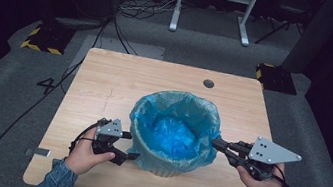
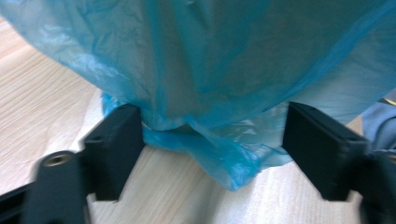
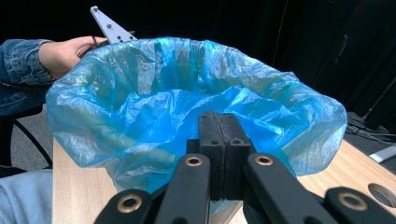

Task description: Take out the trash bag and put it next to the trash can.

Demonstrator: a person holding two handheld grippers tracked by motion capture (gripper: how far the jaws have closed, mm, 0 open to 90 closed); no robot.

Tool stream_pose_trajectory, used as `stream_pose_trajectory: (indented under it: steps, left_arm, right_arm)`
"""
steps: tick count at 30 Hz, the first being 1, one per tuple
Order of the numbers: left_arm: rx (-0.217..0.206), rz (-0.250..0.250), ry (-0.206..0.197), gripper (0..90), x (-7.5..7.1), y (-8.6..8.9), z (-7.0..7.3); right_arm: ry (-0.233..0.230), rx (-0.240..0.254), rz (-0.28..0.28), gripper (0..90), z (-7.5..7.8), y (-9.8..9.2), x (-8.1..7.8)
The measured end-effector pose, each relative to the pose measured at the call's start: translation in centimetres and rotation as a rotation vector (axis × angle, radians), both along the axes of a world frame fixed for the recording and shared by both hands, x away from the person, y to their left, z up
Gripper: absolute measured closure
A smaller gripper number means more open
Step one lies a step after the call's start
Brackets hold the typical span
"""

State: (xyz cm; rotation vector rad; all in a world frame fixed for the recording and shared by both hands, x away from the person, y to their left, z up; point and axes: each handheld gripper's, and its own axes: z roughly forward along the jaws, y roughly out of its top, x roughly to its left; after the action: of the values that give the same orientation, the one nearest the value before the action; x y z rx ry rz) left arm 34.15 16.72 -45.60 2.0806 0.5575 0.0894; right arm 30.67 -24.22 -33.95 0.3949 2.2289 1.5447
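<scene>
A small pale round bin (image 1: 162, 170) lined with a thin blue plastic bag (image 1: 174, 127) is seen standing on the light wooden table (image 1: 105, 84), between the two hand-held grippers.

The left gripper (image 1: 128, 145) is held low, near the tabletop, by the left hand (image 1: 86, 154), the forearm in a denim sleeve (image 1: 56, 182) entering from the near edge. It is pointed level at the near-left side of the bin. In the left gripper view its jaws are seen standing apart, with the hanging skirt of the bag and a bunched fold of it (image 2: 219, 154) lying between them just ahead. One jaw appears to brush the film; the other is clear of it. No pinch is established.

The right gripper (image 1: 217, 143) is held by the right hand (image 1: 264, 182) at rim height, pointed level toward the bin's right side. In the right gripper view (image 3: 218, 135) its jaws are seen pressed fully together, directly against the bag's folded-over rim. Whether film is caught between them cannot be told.
</scene>
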Motion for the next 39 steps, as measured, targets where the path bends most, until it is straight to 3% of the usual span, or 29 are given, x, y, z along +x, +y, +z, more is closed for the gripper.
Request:
stream_pose_trajectory:
  steps: [2, 4, 10, 14, 18, 22, 28, 33, 39]
  left_arm:
    - [-0.005, -0.004, -0.008, 37.5, 0.0, 0.1, 0.3]
    - [0.002, -0.006, -0.034, 59.8, -0.1, 0.4, 0.5]
    - [0.013, -0.013, -0.056, 82.4, -1.1, 0.9, 2.1]
    - [0.004, -0.027, -0.083, 86.6, -2.0, 1.3, 3.6]
    - [0.022, -0.05, -0.115, 88.0, -2.8, 1.3, 4.8]
    - [0.031, -0.061, -0.111, 89.6, -3.6, 1.4, 5.8]
    - [-0.005, -0.077, -0.16, 89.8, -4.8, 2.1, 7.8]
    - [-0.043, -0.087, -0.163, 90.0, -5.1, 2.7, 8.7]
    - [-0.1, -0.115, -0.193, 89.9, -5.3, 3.2, 9.7]
  right_arm:
    - [-0.001, -0.002, 0.0, 89.7, 0.0, -0.1, 0.0]
    - [0.002, -0.001, -0.003, 89.7, 0.0, -0.2, -0.1]
    - [0.007, -0.001, -0.009, 90.0, 0.0, -0.4, -0.1]
    - [0.001, 0.0, -0.008, 90.0, 0.1, -0.6, -0.2]
    - [-0.01, -0.002, -0.013, 90.0, 0.3, -0.6, -0.5]
    - [-0.021, -0.007, -0.014, 90.0, 0.5, -0.8, -1.0]
    - [-0.039, -0.004, -0.024, 90.0, 1.1, -1.4, -1.4]
    - [-0.052, 0.007, -0.034, 90.0, 1.4, -1.7, -1.6]
    - [-0.077, 0.029, -0.051, 90.0, 2.1, -2.1, -1.9]
